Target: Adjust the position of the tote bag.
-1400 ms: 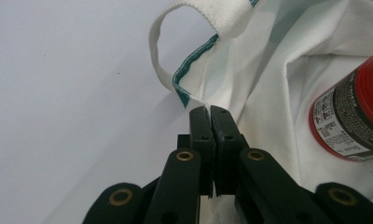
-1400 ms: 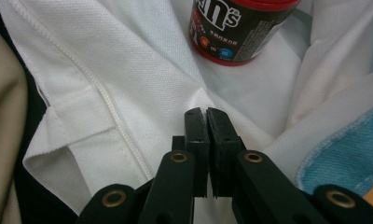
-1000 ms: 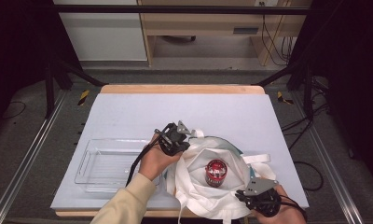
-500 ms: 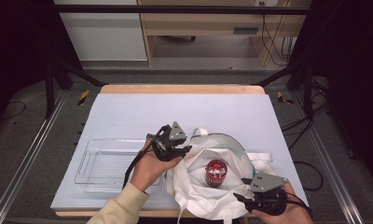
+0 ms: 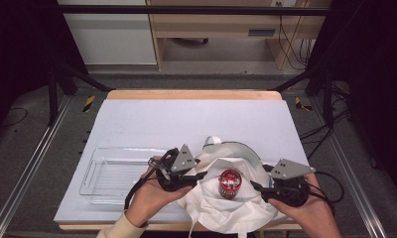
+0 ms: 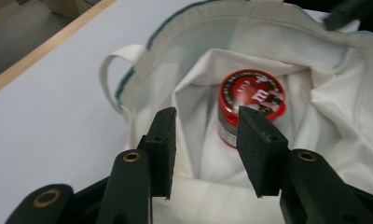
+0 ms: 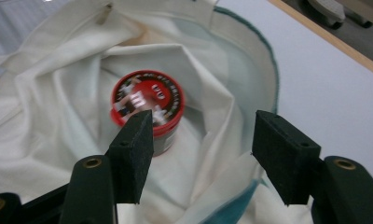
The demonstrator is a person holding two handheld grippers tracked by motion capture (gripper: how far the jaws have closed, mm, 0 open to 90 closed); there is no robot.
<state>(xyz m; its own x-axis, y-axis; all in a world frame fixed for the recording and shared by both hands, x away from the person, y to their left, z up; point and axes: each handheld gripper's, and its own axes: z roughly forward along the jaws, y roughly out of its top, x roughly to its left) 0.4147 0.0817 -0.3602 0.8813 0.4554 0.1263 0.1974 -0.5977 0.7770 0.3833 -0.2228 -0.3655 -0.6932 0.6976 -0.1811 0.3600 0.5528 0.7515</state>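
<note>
A white cloth bag [image 5: 226, 213] with a teal-edged rim lies open near the table's front edge. Inside it stands a small jar with a red lid [image 5: 230, 182]. My left gripper [image 5: 199, 177] is at the bag's left side and my right gripper [image 5: 256, 187] at its right side, both pointing inward at the jar. In the left gripper view the left gripper [image 6: 205, 140] is open over the bag's cloth [image 6: 334, 93], with the jar [image 6: 252, 100] just beyond its right jaw. In the right gripper view the right gripper [image 7: 201, 149] is open, with the jar [image 7: 147, 100] behind its left jaw.
A clear plastic tray [image 5: 103, 184] lies on the table to the left of the bag, close to the left hand. The grey-blue mat [image 5: 186, 124] stretches bare behind the bag up to the wooden far edge. Dark frame rails run along both sides.
The left gripper came down toward the person to the bag's left side. The right gripper rose from the front edge to the bag's right side. Bag and jar stayed put.
</note>
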